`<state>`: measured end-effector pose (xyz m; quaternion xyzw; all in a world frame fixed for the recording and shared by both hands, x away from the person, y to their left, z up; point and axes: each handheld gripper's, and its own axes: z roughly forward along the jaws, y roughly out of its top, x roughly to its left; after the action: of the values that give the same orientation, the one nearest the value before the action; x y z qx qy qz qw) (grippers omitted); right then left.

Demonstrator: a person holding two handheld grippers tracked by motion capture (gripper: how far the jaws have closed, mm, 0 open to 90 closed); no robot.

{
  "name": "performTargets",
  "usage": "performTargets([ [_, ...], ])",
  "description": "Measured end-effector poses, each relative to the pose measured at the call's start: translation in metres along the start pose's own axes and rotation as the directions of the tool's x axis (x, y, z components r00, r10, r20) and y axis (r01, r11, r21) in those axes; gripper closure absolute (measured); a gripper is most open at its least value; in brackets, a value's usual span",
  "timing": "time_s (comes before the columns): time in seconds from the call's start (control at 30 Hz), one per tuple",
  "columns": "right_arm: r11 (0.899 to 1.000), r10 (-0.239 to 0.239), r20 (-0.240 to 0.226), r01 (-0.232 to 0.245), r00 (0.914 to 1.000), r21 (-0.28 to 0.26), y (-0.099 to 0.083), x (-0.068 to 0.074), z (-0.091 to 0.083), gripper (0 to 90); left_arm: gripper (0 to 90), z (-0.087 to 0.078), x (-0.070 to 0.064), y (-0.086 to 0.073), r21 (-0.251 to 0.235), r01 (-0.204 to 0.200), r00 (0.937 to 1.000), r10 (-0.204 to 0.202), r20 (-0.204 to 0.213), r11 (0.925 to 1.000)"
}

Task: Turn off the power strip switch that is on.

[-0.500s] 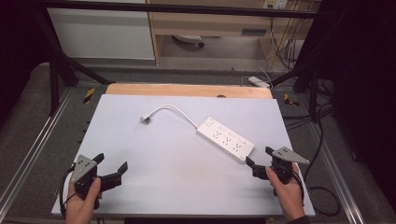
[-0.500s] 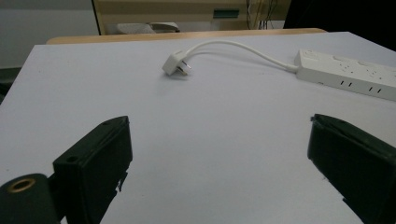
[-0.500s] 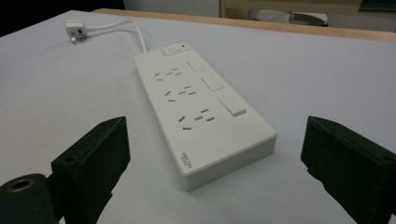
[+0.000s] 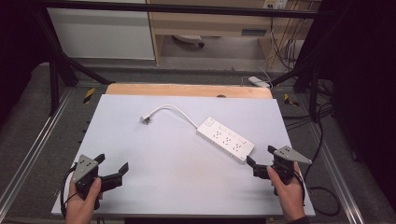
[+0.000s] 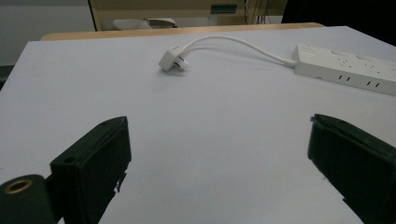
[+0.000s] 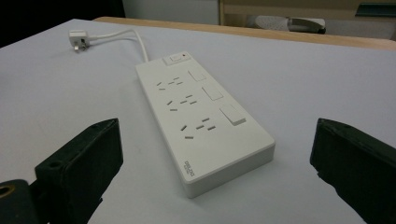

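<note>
Right now a white power strip [image 4: 225,139] lies flat and diagonal on the pale table [image 4: 177,186], right of centre, its sockets facing up. Its cord [image 4: 175,110] arcs toward the far left and ends in a plug [image 4: 145,119] lying loose on the surface, connected to nothing.

Both tools sit at the near edge with nothing in them. The left gripper [image 4: 112,169] is at the near-left corner, jaws spread wide, well apart from the strip. The right gripper [image 4: 260,159] is at the near right, jaws likewise spread, just beside the strip's near end and aimed along it, which probably means it is lined up to close on that end.

From above, the whole layout and both hands [image 4: 289,196] are plain. The right gripper view adds detail: three socket groups, three push buttons beside them, a switch [image 6: 176,58] at the cord end, and small lettering on the near end. The left gripper view shows the plug's prongs [image 5: 183,62] pointing rightward.
</note>
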<state>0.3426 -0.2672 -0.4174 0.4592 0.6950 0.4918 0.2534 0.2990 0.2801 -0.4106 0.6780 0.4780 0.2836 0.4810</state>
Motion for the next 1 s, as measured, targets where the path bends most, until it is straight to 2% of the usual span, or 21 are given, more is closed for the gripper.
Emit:
performTargets([
  [0.77, 0.999, -0.008, -0.008, 0.008, 0.9999, -0.045, 0.012, 0.006, -0.004, 2.5, 6.0, 0.003, -0.001, -0.001, 0.017, -0.013, 0.9999, 0.013, 0.000, 0.9998],
  [1.0, 0.999, -0.020, -0.017, 0.020, 0.9997, -0.037, 0.012, 0.009, -0.001, 2.6, 6.0, 0.004, -0.001, -0.002, 0.018, -0.007, 1.0000, 0.007, 0.004, 0.9998],
])
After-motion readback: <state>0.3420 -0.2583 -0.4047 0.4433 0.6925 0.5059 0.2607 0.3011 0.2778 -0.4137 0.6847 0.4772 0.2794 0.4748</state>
